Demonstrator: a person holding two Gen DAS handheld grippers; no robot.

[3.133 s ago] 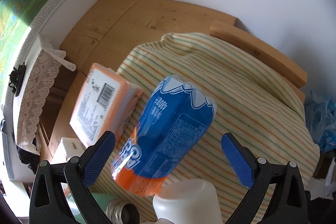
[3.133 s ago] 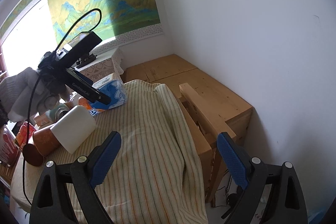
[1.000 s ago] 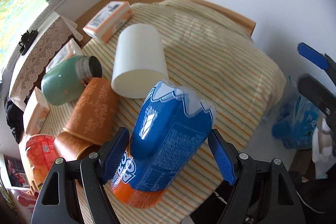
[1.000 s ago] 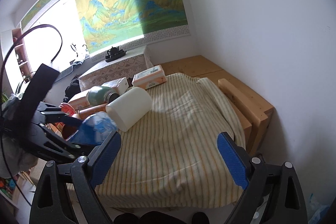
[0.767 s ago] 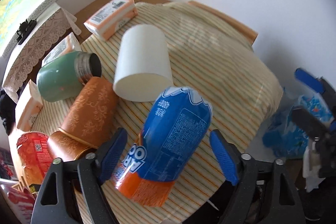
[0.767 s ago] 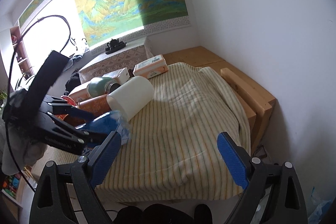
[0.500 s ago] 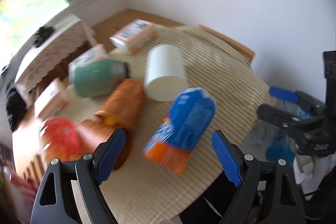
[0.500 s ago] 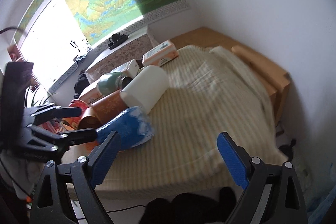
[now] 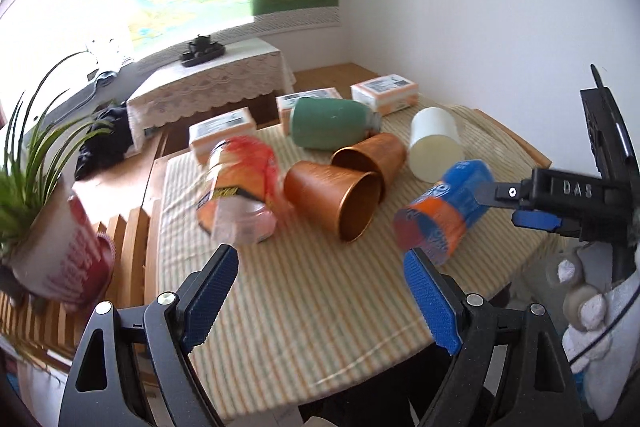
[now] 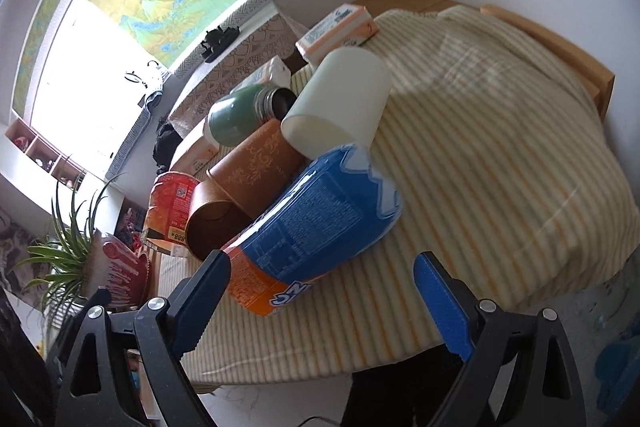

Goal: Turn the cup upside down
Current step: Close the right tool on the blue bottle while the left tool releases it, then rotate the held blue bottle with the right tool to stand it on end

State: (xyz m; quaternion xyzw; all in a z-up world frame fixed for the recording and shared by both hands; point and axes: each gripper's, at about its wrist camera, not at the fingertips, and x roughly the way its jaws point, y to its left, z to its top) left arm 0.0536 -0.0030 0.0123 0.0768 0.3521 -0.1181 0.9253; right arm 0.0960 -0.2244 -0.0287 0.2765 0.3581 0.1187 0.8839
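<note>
A blue and orange cup [image 9: 444, 213] lies on its side on the striped tablecloth [image 9: 312, 307]; it also shows in the right wrist view [image 10: 316, 227]. Beside it lie a white cup [image 9: 434, 145], two copper cups [image 9: 336, 205], a green flask [image 9: 330, 123] and a red noodle cup [image 9: 240, 191]. My left gripper [image 9: 320, 301] is open and empty, back from the cups over the cloth's near edge. My right gripper [image 10: 322, 301] is open and empty, close in front of the blue cup; in the left wrist view it [image 9: 520, 205] is at that cup's right.
Orange boxes [image 9: 384, 93] lie behind the cups. A potted plant in a red pot [image 9: 60, 259] stands on a slatted shelf at the left. A lace-covered cabinet [image 9: 212, 83] stands by the window wall. The cloth drapes over a wooden bench edge [image 10: 560, 43].
My left gripper let go of the blue cup, which now lies on the cloth, and drew back to the left. My right gripper came in close to the blue cup.
</note>
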